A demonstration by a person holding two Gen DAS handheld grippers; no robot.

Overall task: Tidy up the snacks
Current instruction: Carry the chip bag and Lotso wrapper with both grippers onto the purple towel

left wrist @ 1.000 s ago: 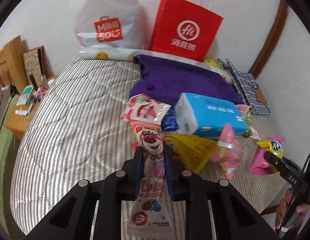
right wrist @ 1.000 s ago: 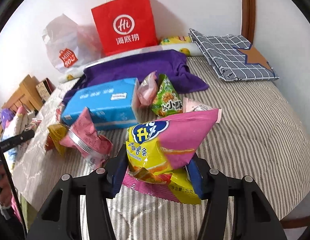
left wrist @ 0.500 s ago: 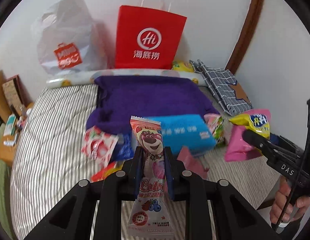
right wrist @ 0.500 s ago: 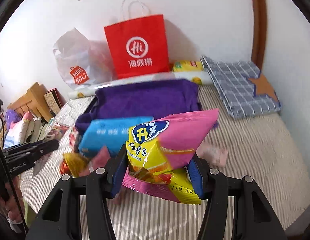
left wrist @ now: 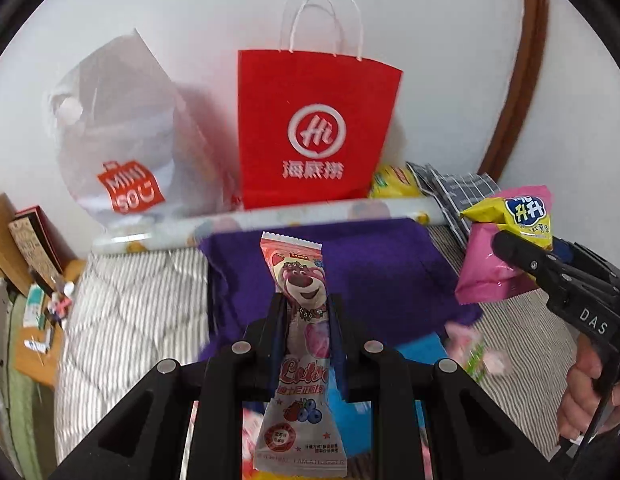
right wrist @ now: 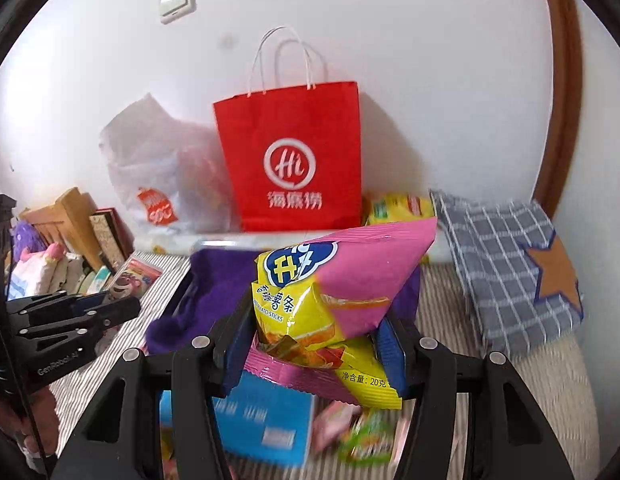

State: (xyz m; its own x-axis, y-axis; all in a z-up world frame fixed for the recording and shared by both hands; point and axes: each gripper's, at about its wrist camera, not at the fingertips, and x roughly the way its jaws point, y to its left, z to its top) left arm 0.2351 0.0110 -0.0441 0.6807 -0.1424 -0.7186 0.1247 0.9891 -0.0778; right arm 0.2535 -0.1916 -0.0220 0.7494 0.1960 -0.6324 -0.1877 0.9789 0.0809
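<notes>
Your left gripper [left wrist: 306, 312] pinches a pink bear snack packet [left wrist: 304, 308] upright, held above the purple blanket [left wrist: 389, 264]. Your right gripper [right wrist: 313, 340] clamps a pink-and-yellow potato stick bag [right wrist: 349, 280] over the bed [right wrist: 549, 380]. The striped quilt carries a blue tissue pack [right wrist: 266, 420] below. Against the white wall stand a red paper bag [left wrist: 313, 128] and a white plastic bag [left wrist: 118, 152].

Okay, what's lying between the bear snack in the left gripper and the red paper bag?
In the left wrist view, the purple cloth and, behind it, a pale printed roll lie between the bear snack and the red paper bag.
</notes>
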